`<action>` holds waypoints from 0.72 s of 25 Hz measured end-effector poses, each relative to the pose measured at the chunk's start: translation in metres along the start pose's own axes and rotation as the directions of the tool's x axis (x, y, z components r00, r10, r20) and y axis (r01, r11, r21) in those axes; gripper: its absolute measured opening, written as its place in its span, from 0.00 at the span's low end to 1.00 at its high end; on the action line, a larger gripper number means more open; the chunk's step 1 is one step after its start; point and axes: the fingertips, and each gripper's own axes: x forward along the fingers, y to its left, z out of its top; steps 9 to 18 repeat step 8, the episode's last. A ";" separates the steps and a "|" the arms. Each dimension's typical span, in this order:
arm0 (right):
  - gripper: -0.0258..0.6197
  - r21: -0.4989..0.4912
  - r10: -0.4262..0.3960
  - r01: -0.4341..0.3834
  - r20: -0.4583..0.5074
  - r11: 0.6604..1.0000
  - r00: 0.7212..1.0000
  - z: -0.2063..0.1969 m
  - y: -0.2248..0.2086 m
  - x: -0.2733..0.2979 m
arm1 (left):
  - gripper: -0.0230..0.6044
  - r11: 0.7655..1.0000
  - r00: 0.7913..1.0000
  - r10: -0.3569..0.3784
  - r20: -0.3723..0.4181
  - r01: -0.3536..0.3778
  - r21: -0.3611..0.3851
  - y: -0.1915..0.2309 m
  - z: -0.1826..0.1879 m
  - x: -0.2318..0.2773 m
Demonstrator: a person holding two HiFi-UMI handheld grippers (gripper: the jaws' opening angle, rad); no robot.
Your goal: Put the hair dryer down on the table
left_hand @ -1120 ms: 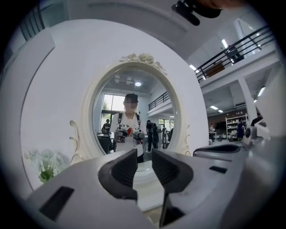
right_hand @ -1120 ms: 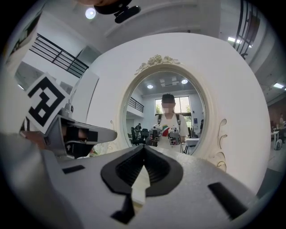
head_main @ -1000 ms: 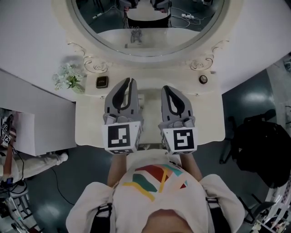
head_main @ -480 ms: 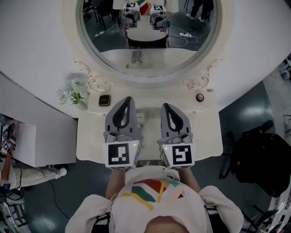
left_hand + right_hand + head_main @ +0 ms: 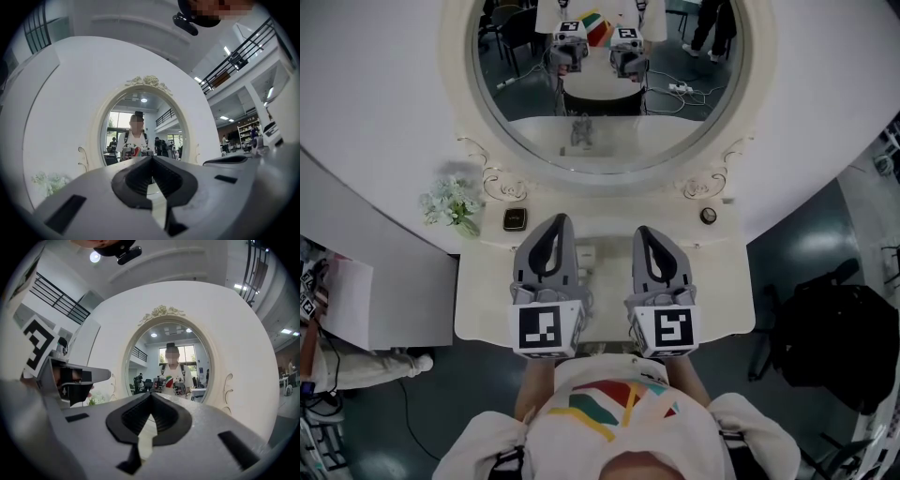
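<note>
At the left edge of the table (image 5: 484,302) a small bunch of flowers (image 5: 450,203) stands, with a small dark box (image 5: 515,219) just beside it. The left gripper (image 5: 561,221) hovers level over the middle of the table, jaws pressed together with nothing between them. A small pale thing (image 5: 585,254) shows in the gap between the two grippers (too hidden to name). The right gripper (image 5: 643,231) sits alongside, also closed and empty, and a round dark knob (image 5: 708,215) lies at the upper right of the table.

No view shows a hair dryer I can pick out, so where it lies, which way it points and how its long axis runs cannot be told. My judgement is that this fits two stages: the dryer set down out of sight, or not in either gripper yet. No next move is settled.
</note>
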 end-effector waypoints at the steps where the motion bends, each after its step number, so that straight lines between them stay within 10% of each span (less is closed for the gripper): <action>1: 0.04 0.003 -0.002 0.002 0.000 1.000 1.000 -0.001 -0.001 -0.001 | 0.04 1.000 1.000 0.000 -0.003 0.000 -0.003 -0.001 0.001 0.000; 18: 0.04 0.013 -0.014 0.014 0.003 1.000 1.000 -0.008 -0.003 -0.004 | 0.04 1.000 1.000 -0.011 0.011 0.011 0.001 -0.003 -0.004 -0.002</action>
